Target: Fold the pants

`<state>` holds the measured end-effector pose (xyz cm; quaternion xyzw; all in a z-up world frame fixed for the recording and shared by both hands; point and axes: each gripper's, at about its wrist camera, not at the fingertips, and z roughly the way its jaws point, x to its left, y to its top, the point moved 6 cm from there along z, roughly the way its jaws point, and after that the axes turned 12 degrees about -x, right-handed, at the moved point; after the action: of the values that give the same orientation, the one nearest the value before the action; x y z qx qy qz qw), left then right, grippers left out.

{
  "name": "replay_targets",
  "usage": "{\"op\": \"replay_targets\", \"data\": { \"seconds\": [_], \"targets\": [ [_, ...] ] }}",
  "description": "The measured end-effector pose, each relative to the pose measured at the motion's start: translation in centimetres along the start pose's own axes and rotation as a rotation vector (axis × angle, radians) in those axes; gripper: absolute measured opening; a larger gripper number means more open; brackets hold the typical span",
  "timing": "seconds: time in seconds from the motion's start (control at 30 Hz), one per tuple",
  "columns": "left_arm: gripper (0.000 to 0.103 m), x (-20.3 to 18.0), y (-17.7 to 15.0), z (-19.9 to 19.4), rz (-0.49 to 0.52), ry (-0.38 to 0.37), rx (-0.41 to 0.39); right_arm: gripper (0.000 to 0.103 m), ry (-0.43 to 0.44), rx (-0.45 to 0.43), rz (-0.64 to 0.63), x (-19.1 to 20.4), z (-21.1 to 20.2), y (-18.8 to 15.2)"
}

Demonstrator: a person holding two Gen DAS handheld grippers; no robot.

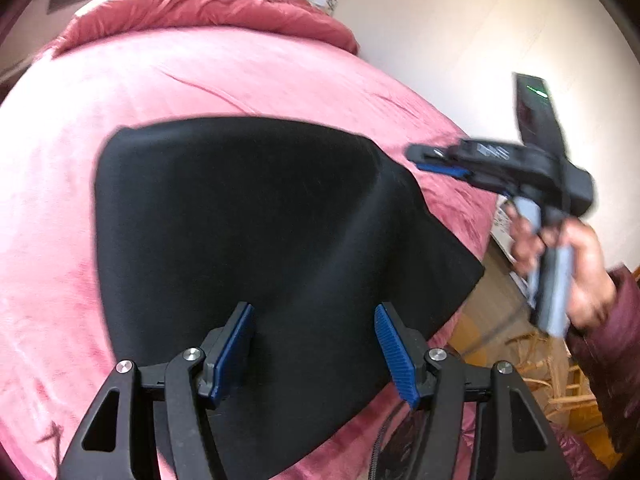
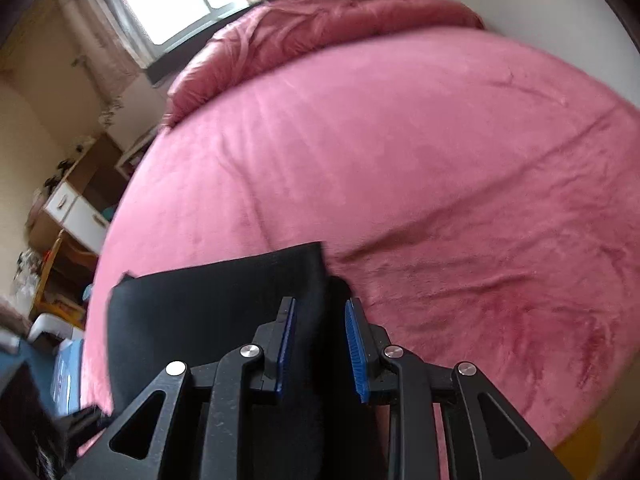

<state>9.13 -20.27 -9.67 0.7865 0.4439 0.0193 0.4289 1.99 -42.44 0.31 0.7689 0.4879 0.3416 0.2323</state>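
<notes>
The black pants (image 1: 248, 216) lie folded into a broad flat shape on the pink bed (image 1: 60, 168). My left gripper (image 1: 314, 312) is open just above their near edge, holding nothing. My right gripper (image 1: 416, 158) shows blurred at the right, above the pants' right edge, held in a hand. In the right wrist view the right gripper (image 2: 320, 308) is open with a moderate gap, over the right end of the pants (image 2: 192, 304); no cloth is between the pads.
A bunched red duvet (image 1: 208, 4) lies at the head of the bed. The white wall (image 1: 460, 40) is on the right. A desk with drawers (image 2: 76, 208) and clutter stand left of the bed. Wooden furniture (image 1: 552, 384) stands by the bed's corner.
</notes>
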Motion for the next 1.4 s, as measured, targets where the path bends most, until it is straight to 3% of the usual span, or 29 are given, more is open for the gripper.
{"op": "replay_targets", "data": {
  "seconds": [0.17,0.27,0.4,0.73,1.0,1.03,1.1,1.13,1.2,1.4],
  "targets": [
    [0.063,1.2,1.1,-2.2,0.037,0.15,-0.073,0.027,0.068,0.026,-0.128,4.8,-1.5,-2.4],
    [0.063,1.8,1.3,-3.1,0.044,0.213,-0.081,0.028,0.052,0.071,-0.22,6.3,-1.2,-4.6],
    [0.064,2.5,1.0,-4.0,0.038,0.25,-0.084,0.03,-0.018,0.123,-0.268,5.6,-1.0,-7.1],
    [0.064,3.7,1.1,-4.5,0.019,0.261,-0.083,0.03,-0.12,0.136,-0.343,3.0,-1.2,-9.8],
    [0.065,6.5,1.0,-3.5,-0.034,0.271,-0.043,0.031,-0.125,0.118,-0.258,0.2,-0.1,-9.4],
    [0.066,7.0,1.2,-3.3,-0.053,0.263,-0.04,0.034,-0.13,0.117,-0.258,0.1,-0.3,-9.4],
    [0.068,8.3,1.8,-3.0,-0.102,0.239,-0.04,0.056,-0.152,0.121,-0.235,-0.4,-0.3,-9.4],
    [0.069,9.0,2.1,-2.8,-0.127,0.228,-0.042,0.059,-0.15,0.126,-0.185,-1.2,-0.3,-9.4],
    [0.071,10.5,3.1,-2.5,-0.173,0.186,-0.05,0.061,-0.123,0.128,-0.107,-1.9,-0.6,-9.3],
    [0.078,14.7,5.4,-0.5,-0.322,0.098,-0.033,0.061,-0.124,0.12,-0.173,-1.9,-0.3,-9.4]
  ]
}}
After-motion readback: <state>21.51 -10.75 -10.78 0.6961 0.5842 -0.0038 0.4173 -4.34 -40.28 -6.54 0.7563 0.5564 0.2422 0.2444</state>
